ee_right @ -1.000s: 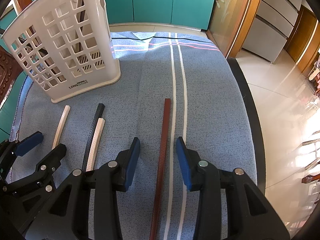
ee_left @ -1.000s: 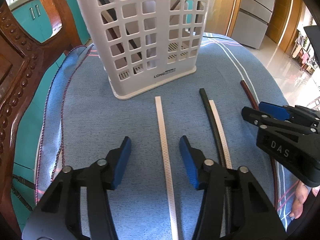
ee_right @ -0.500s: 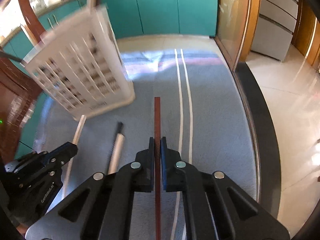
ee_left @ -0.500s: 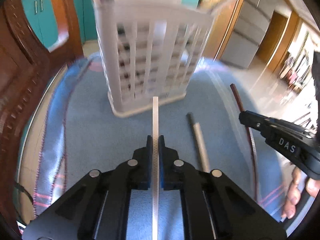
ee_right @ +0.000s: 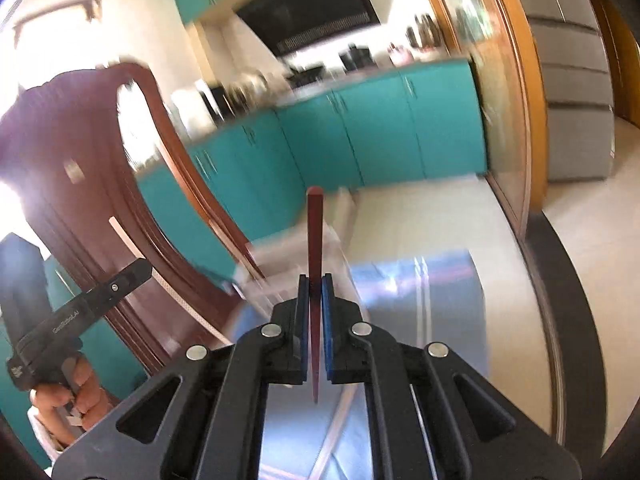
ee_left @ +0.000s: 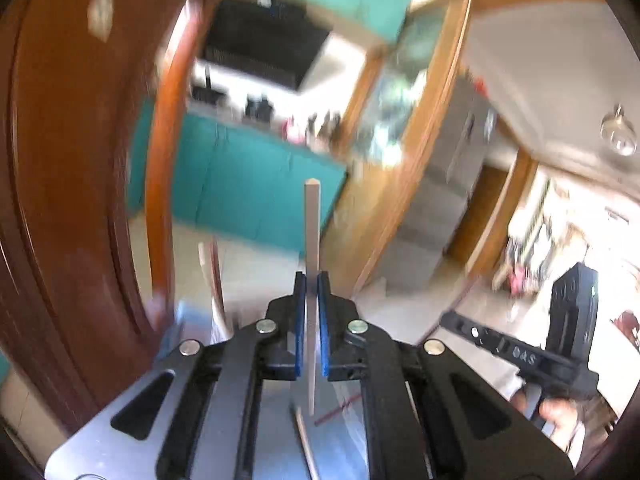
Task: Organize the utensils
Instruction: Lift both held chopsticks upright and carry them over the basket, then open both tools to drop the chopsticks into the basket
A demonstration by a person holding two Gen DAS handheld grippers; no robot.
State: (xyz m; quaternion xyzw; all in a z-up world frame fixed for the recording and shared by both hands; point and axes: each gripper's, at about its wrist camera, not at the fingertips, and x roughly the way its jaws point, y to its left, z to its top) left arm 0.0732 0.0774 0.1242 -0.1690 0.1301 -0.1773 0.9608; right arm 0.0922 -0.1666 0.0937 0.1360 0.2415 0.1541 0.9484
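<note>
My left gripper is shut on a white chopstick, lifted off the table with its tip pointing up and forward. In the right wrist view the same left gripper appears at the left, with the white chopstick slanting through it. My right gripper is shut on a dark red chopstick, also raised. A blurred pale shape just beyond its tip looks like the white basket. The right gripper shows at the right of the left wrist view.
The blue striped cloth covers the table below, with a pale chopstick lying on it. A carved wooden chair stands close on the left. The table's dark edge runs down the right. Teal cabinets lie behind.
Both grippers closed on their chopsticks, white in the left and dark red in the right. Both then rose and tilted up, so the basket and cloth dropped low in view.
</note>
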